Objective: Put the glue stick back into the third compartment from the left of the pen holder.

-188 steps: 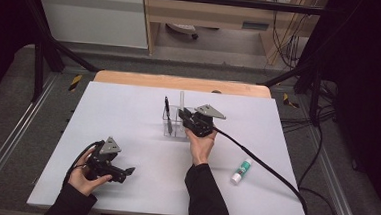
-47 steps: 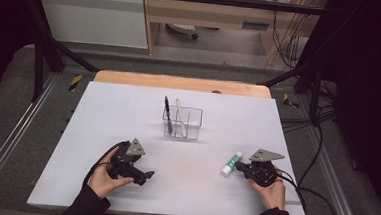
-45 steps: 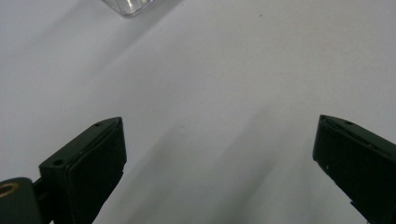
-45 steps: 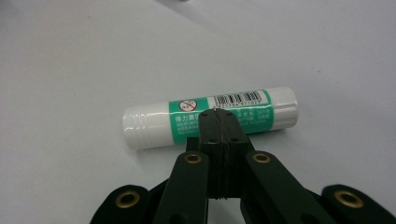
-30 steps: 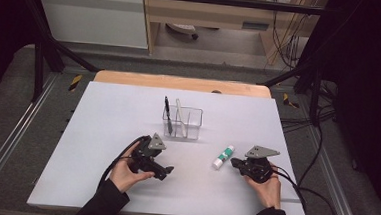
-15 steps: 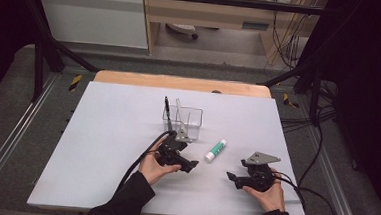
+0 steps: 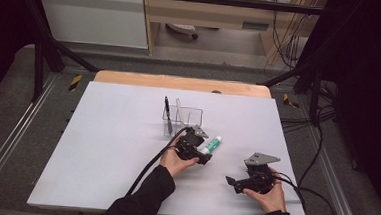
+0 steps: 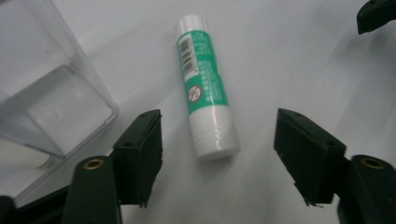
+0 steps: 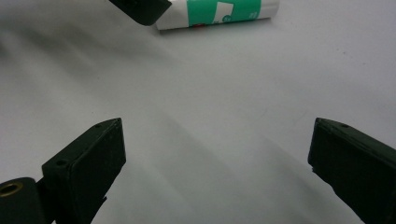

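A clear holder (image 7: pixel 184 118) stands mid-table with a dark pen (image 7: pixel 167 114) upright in its left part. Just right of the holder and toward the person, a glue stick (image 7: pixel 212 144) lies flat on the table (image 7: pixel 102 132), its long axis slanted, one end pointing away toward the far right, the other toward the left gripper (image 7: pixel 199 153). That gripper's jaws have just been closing; they straddle the stick's near end (image 8: pixel 211 140) without touching it. Farther right of the holder, the right gripper (image 7: pixel 234 183) rests low with jaws spread, having just opened, nothing between them. A second ago the stick lay close to the right gripper; the left hand was farther left of the holder.
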Motion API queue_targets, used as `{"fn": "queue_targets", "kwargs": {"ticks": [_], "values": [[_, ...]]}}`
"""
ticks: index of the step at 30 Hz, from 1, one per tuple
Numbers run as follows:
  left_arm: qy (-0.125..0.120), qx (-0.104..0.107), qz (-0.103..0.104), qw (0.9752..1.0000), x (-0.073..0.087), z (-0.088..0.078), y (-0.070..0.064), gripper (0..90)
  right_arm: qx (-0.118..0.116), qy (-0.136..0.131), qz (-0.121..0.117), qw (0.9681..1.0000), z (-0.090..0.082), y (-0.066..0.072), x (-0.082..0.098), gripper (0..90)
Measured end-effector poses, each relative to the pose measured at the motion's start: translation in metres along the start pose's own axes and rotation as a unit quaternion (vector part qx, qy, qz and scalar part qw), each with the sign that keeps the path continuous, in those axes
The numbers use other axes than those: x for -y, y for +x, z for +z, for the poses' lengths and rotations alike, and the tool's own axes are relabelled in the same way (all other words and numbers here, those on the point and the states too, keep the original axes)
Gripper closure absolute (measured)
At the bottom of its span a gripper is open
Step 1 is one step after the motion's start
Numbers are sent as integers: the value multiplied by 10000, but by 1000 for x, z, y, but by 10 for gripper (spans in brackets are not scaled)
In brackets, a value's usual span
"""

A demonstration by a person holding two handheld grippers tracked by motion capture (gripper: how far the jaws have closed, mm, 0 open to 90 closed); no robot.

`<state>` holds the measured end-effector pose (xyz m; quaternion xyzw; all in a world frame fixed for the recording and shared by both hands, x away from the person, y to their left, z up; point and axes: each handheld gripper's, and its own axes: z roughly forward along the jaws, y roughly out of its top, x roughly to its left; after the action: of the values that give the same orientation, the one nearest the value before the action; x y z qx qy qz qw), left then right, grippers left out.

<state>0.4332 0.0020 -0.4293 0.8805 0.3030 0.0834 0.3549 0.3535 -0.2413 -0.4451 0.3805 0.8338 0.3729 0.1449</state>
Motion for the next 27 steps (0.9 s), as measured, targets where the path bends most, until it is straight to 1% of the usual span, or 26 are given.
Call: {"fn": "queue_targets", "kwargs": {"ticks": [2, 4, 6, 9, 11, 12, 14, 18, 20, 22, 24, 27], "values": [[6, -114, 4, 9999, -1, 3, 1, 382, 9, -7, 9, 10000, -1, 0, 0, 45], [81, -227, 35, 9997, -2, 6, 2, 396, 11, -4, 7, 10000, -1, 0, 0, 45], [129, -247, 21, 9996, -2, 8, 3, 413, 3, 20, -18, 10000, 0, -1, 0, 44], [182, -152, -44, 9997, -1, 12, 2, 441, 16, 43, -24, 10000, 0, -1, 0, 43], [208, -139, -97, 9996, -1, 13, 1, 463, 11, 41, -22, 10000, 0, -1, 0, 43], [194, -145, -86, 9997, -1, 13, 1, 474, 14, 42, -22, 10000, 0, -1, 0, 43], [166, -137, -127, 9997, -1, 14, 1, 502, 2, 45, -5, 10000, 0, 0, 0, 43], [221, -177, -136, 9995, -1, 16, 2, 556, 11, 54, -14, 10000, 0, -1, 0, 42], [252, -183, -111, 9995, 0, 15, 2, 572, 10, 42, -32, 10000, 0, -1, 0, 41], [307, -236, -81, 9992, 0, 14, 2, 578, 9, 36, -12, 10000, -1, -1, 0, 41], [361, -224, -94, 9991, 0, 13, 2, 589, 10, 29, -10, 10000, -1, -1, 0, 41], [342, -208, -130, 9991, 0, 14, 3, 611, 12, 32, -15, 10000, -1, -1, 0, 40]]}}
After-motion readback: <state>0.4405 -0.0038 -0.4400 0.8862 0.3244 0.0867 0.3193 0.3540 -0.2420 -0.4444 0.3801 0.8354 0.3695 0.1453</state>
